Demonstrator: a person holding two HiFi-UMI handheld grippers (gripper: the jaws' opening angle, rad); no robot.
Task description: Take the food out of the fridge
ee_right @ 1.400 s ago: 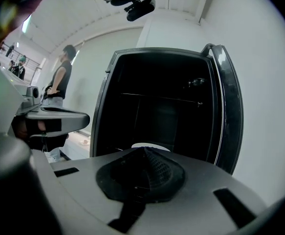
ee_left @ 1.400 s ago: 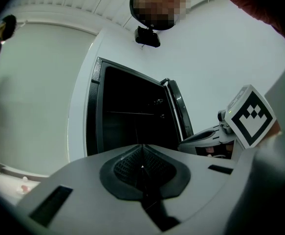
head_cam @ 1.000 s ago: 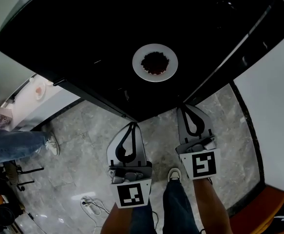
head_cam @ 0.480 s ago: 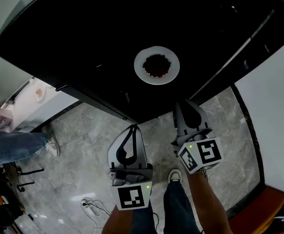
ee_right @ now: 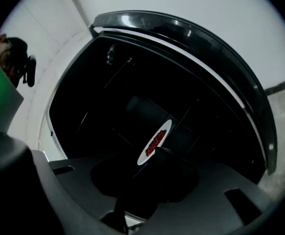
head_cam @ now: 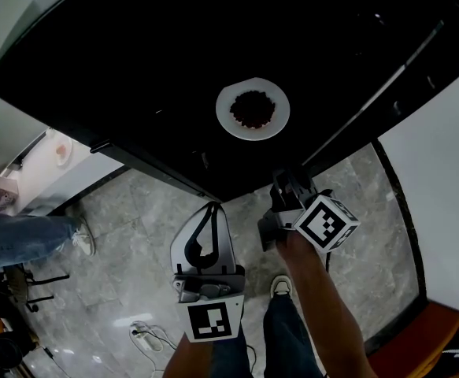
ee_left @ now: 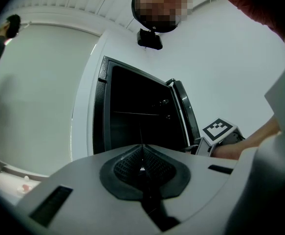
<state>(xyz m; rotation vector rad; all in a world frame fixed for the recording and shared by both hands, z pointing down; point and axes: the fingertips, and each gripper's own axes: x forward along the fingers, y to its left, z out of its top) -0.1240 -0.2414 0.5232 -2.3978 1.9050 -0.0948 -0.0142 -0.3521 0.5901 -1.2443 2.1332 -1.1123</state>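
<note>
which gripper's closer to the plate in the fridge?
Right. The right gripper is at the front edge of the fridge, just below the plate; the left gripper hangs lower, over the floor.

Looks down on a glossy grey marbled floor (head_cam: pixel 127 211), edged by a dark border strip (head_cam: pixel 401 211) beside the white right wall (head_cam: pixel 449 179). At left, a white ledge (head_cam: pixel 83 164). Lower right, an orange-brown furniture corner (head_cam: pixel 438 329). Overhead, a white slatted ceiling (ee_left: pixel 83 4), evenly lit.

kitchen corner: open fridge (head_cam: pixel 135 69), marbled floor tiles (head_cam: pixel 138 203)
</note>
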